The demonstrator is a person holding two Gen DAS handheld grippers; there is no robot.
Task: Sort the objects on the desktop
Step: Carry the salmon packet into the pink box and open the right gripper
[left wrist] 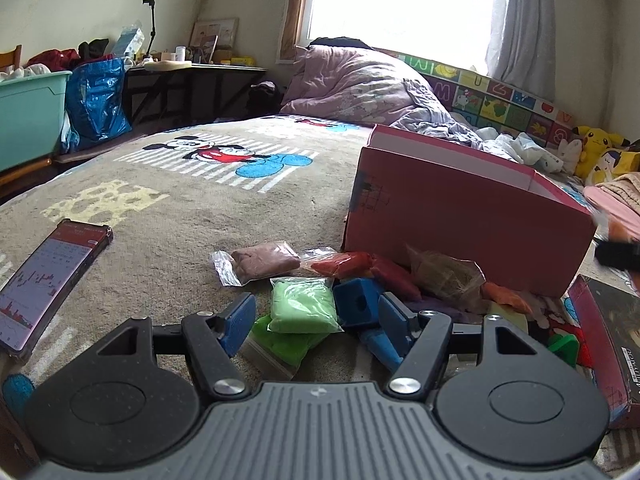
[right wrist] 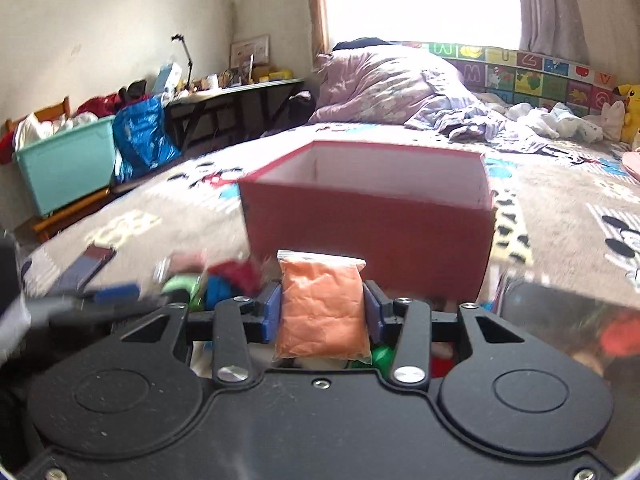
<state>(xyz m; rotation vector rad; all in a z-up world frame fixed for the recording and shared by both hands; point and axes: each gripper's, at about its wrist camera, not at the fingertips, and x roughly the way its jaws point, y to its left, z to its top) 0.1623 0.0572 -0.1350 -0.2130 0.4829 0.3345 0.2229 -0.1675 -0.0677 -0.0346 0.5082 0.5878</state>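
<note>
R gripper (right wrist: 323, 312): fingers clamped on an orange clay bag (right wrist: 322, 308), pads pressing both sides, bag standing upright btwn them, top edge poking above. It's clear of the bed, held just in front of the pink box (right wrist: 368, 216), which sits open-topped ahead of me. What I can see of the box's inside is bare white wall; floor of it is hidden, so can't tell if anything's in there yet.

L gripper (left wrist: 312, 316): fingers about half open, nothing gripped. They hover low over the pile, w/ the light green clay bag (left wrist: 302, 304) lying on the blanket btwn and just beyond the tips, not touched as far as I can tell.

Progress, my read: early. One bag in hand, not yet dropped. Still on the bed by the box's near wall: mauve clay bag (left wrist: 266, 260), red clay bag (left wrist: 340, 263), blue foam block (left wrist: 356, 300), a brownish bag (left wrist: 446, 276), another orange bag (left wrist: 506, 298), darker green bag under the light one, plus bits I can't make out. Phone (left wrist: 48, 280) lies apart at left, screen lit; prob not part of the sort.

Next, I'd guess: carry orange bag over the rim and let go.
</note>
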